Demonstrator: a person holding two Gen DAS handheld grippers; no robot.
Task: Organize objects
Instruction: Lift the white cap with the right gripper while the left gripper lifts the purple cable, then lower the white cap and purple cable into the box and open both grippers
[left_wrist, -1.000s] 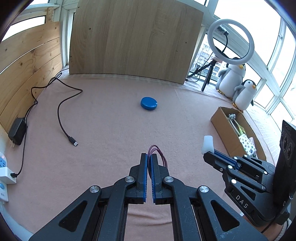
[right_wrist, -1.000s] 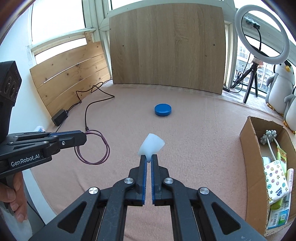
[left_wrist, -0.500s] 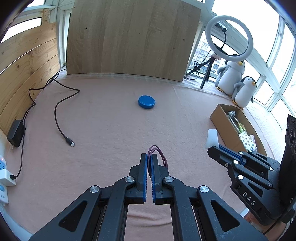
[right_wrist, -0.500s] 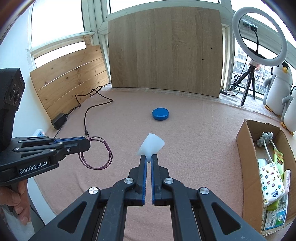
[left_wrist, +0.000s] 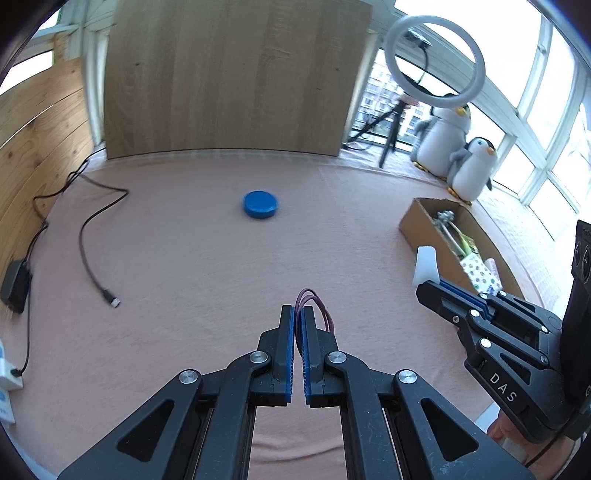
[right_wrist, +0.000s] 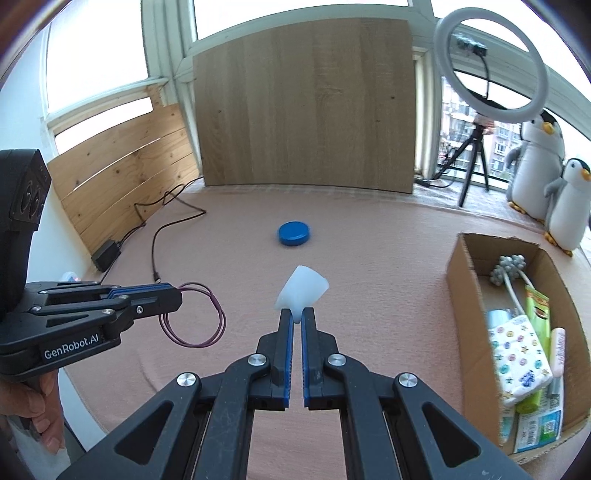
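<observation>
Since both items hang clear of the pink mat (right_wrist: 369, 266), risks run thus: left gripper (right_wrist: 173, 295), fingers pinched on a thin purple cord loop (right_wrist: 192, 319), which may swing and snag; blue disc (right_wrist: 294, 233), loose mid-mat; right gripper (right_wrist: 297, 319), tips nipping one corner of a white cup-like piece (right_wrist: 302, 293), which may pivot out; cardboard box (right_wrist: 458, 280), crowded.

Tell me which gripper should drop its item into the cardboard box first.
Right, probably. The right gripper, holding the white cup, is nearer the cardboard box on its side. The left gripper, holding the purple loop, sits farther away.
</observation>
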